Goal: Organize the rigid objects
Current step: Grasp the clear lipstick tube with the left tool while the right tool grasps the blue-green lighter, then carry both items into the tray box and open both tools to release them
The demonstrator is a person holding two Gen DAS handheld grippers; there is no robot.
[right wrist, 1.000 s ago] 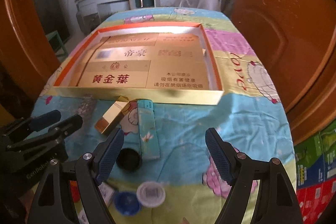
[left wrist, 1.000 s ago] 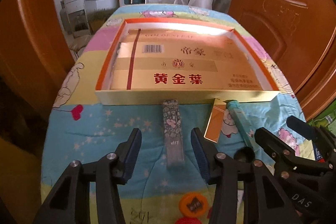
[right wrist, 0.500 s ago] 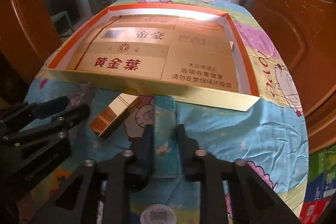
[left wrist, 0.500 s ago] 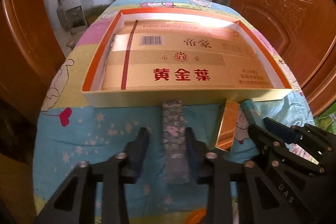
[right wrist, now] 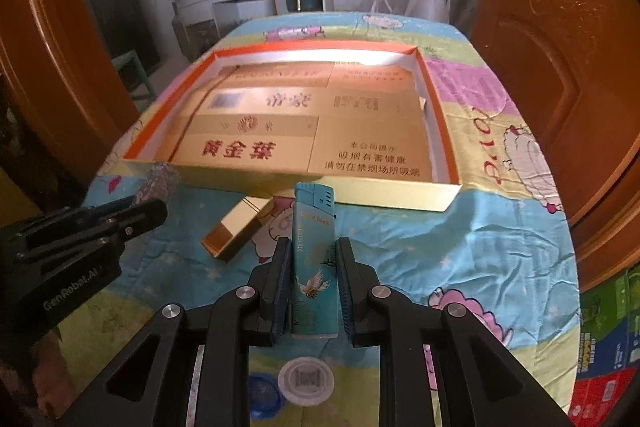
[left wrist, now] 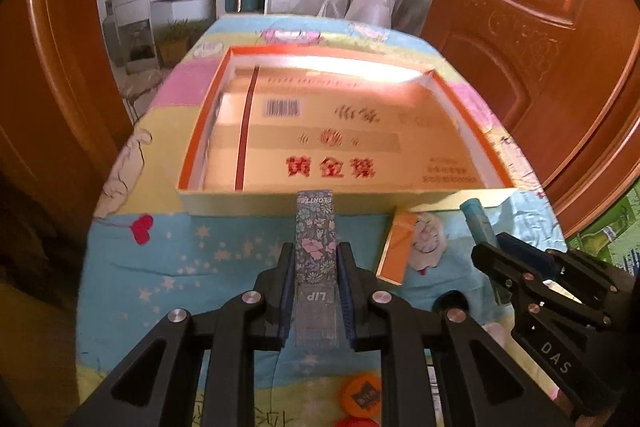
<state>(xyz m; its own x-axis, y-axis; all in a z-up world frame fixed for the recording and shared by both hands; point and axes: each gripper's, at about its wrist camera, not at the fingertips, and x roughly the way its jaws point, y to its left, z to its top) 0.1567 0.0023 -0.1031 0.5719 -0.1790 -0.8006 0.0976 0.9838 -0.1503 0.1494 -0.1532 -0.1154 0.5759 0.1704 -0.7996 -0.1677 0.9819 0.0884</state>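
Left gripper (left wrist: 313,283) jaws grasp the floral lip box (left wrist: 315,247), right gripper (right wrist: 310,283) jaws the teal lighter (right wrist: 312,259); both long axes point at the tray (right wrist: 384,197) near wall, straight ahead

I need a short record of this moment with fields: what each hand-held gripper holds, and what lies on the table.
left hand-held gripper: shut on floral lip box
right hand-held gripper: shut on teal lighter
tray: open, gold-lined, behind both items
gold box: lying on the tablecloth, in front of the tray
caps: white cap, orange cap, near edge
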